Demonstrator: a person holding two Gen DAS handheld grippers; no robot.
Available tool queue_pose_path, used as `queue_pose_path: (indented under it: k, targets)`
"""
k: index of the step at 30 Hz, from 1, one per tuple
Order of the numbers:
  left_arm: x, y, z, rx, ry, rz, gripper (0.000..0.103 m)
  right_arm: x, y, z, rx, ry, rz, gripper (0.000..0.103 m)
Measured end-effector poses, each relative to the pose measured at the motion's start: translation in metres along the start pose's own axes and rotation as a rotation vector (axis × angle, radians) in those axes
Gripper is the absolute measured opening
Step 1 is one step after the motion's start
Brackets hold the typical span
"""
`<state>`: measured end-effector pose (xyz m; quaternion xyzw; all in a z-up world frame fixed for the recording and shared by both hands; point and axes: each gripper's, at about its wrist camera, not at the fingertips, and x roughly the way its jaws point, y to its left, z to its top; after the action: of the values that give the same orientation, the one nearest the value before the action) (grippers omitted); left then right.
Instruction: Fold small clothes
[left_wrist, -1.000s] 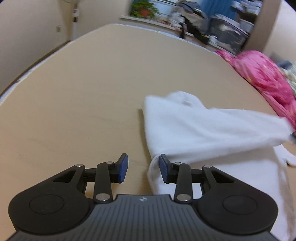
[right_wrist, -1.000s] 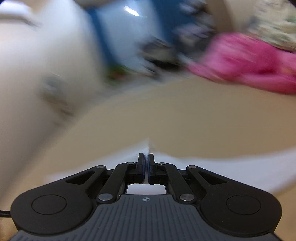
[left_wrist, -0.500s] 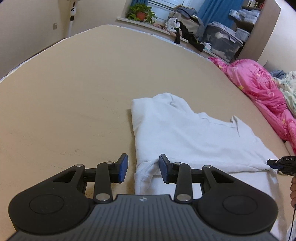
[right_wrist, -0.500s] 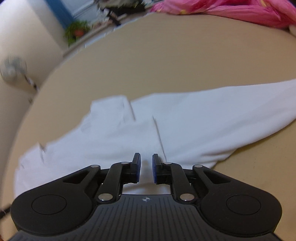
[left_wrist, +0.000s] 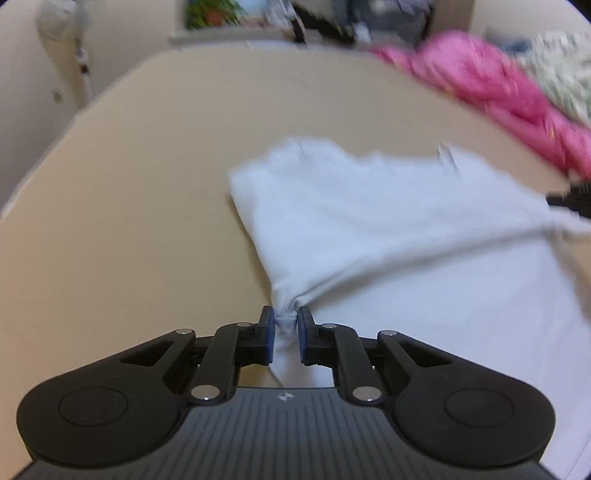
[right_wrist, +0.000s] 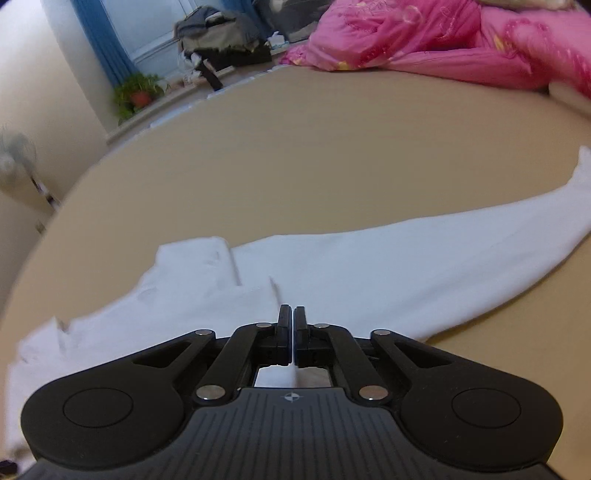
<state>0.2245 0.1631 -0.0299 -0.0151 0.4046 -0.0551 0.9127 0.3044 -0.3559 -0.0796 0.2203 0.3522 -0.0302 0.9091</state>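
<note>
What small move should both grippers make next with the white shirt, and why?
Probably lift together: the left gripper is closing on a bunched edge of the white shirt, and the right gripper is shut on a thin fold, so both ends look gripped.

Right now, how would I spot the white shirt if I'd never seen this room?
Look at the big tan bed. The white shirt lies spread flat across its near side. Its neighbour, the pink quilt, is bunched up along the far edge, while the shirt is plain white.
</note>
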Motion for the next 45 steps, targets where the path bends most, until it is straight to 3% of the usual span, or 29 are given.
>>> queue_pose_path:
  k: [3,5,7,8,9,10,13,15,16,17,20,23,27,32,34,42,45]
  targets:
    - [-0.008,0.003,0.008,-0.087,-0.091,-0.073,0.013,-0.018,0.022,-0.001,-0.11,-0.07,0.134,0.007]
    - [-0.001,-0.004,0.009,-0.062,-0.112,-0.047,0.014,-0.01,0.032,-0.008,-0.158,-0.005,0.201,0.021]
    - [0.017,-0.005,0.005,-0.068,-0.047,-0.018,0.013,0.01,0.037,-0.019,-0.201,0.137,0.155,0.021]
    - [0.028,-0.003,0.002,-0.077,0.019,-0.009,0.013,0.021,0.035,-0.026,-0.224,0.209,0.09,0.018]
    - [0.034,-0.001,0.001,-0.074,0.06,-0.012,0.013,0.023,0.033,-0.03,-0.223,0.199,0.07,0.015]
    - [0.033,-0.003,0.002,-0.056,0.049,-0.011,0.013,0.019,0.032,-0.027,-0.206,0.177,0.069,0.015]
    - [0.017,-0.003,0.01,-0.089,-0.047,-0.036,0.013,0.0,0.03,-0.021,-0.203,0.084,0.076,0.025]
    - [0.017,-0.004,0.009,-0.115,-0.077,-0.035,0.014,0.009,0.022,-0.024,-0.216,0.15,0.054,0.028]
    - [0.026,-0.007,0.005,-0.098,-0.041,-0.023,0.014,0.016,0.022,-0.03,-0.226,0.189,0.047,0.028]
    - [0.037,-0.012,-0.001,-0.068,0.03,-0.006,0.015,0.014,0.019,-0.03,-0.226,0.174,0.054,0.027]
    - [0.026,-0.032,-0.001,0.016,0.024,0.052,0.017,-0.007,0.016,-0.021,-0.179,0.107,0.054,0.029]
    - [-0.005,-0.055,0.001,-0.017,-0.077,0.025,0.034,-0.028,0.01,-0.011,-0.143,0.062,0.049,0.03]
    - [-0.014,-0.111,-0.025,-0.035,-0.128,0.018,0.034,-0.041,-0.024,0.003,-0.091,0.027,0.005,0.03]
    - [0.006,-0.176,-0.094,0.051,-0.192,0.074,0.035,-0.047,-0.075,0.013,-0.009,-0.015,-0.059,0.023]
    - [0.002,-0.181,-0.129,0.057,-0.316,0.098,0.036,-0.051,-0.103,0.02,0.036,-0.041,-0.084,0.023]
    - [0.013,-0.191,-0.137,0.105,-0.33,0.16,0.039,-0.05,-0.236,0.035,0.249,-0.161,-0.247,0.025]
    - [0.015,-0.198,-0.14,0.129,-0.335,0.183,0.039,-0.047,-0.279,0.039,0.366,-0.21,-0.257,0.026]
